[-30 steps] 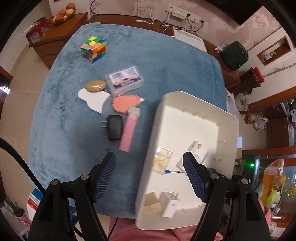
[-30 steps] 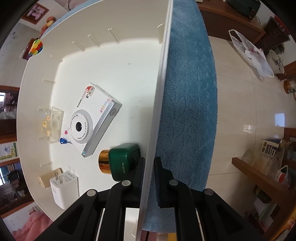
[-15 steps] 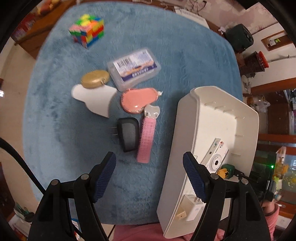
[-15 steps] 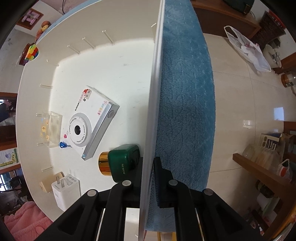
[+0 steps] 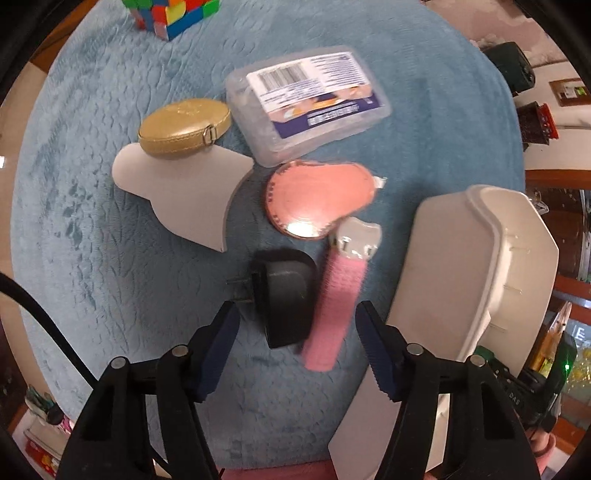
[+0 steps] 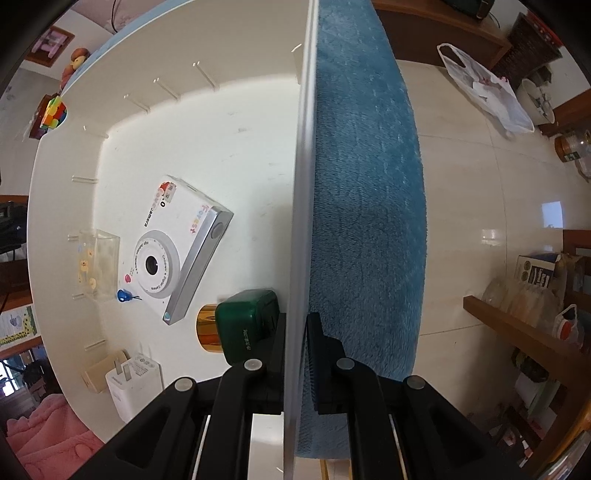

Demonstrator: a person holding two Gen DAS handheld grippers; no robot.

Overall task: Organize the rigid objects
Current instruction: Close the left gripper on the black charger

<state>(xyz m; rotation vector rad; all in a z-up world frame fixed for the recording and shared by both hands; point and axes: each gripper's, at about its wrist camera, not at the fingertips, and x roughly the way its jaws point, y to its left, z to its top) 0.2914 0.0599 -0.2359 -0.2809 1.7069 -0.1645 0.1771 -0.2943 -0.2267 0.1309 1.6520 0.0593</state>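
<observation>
- On the blue-covered counter [image 5: 110,258], the left hand-held gripper [image 5: 297,347] has dropped from well above the white bin [image 5: 461,266] to hang low over the loose items, its jaws now closing from the wider spread of a second ago.
- Between those jaws lie the black plug adapter [image 5: 284,295] and the pink hair roller clip [image 5: 338,306], side by side; neither pad touches either one yet, and motion blur makes it hard to say which of the two is the target.
- Beyond them sit a pink compact mirror [image 5: 317,199], a clear plastic case [image 5: 306,103] with a barcode label, a gold case [image 5: 184,127] resting on a white card cutout [image 5: 188,195], and a colour cube [image 5: 173,14] at the far edge.
- The right hand-held gripper [image 6: 295,354] has not shifted: its jaws are pinched tight on the bin's side wall, one pad inside and one outside, steadying it just beside the loose items.
- Inside the bin already lie a white toy camera [image 6: 181,247], a green-and-gold item [image 6: 240,328], a white charger [image 6: 133,384], a small clear box [image 6: 98,262] and a tan block [image 6: 99,373].
- The descent and narrowing jaws suggest the next pick is under way; six pieces remain outside the bin, so the sorting looks roughly half done.
</observation>
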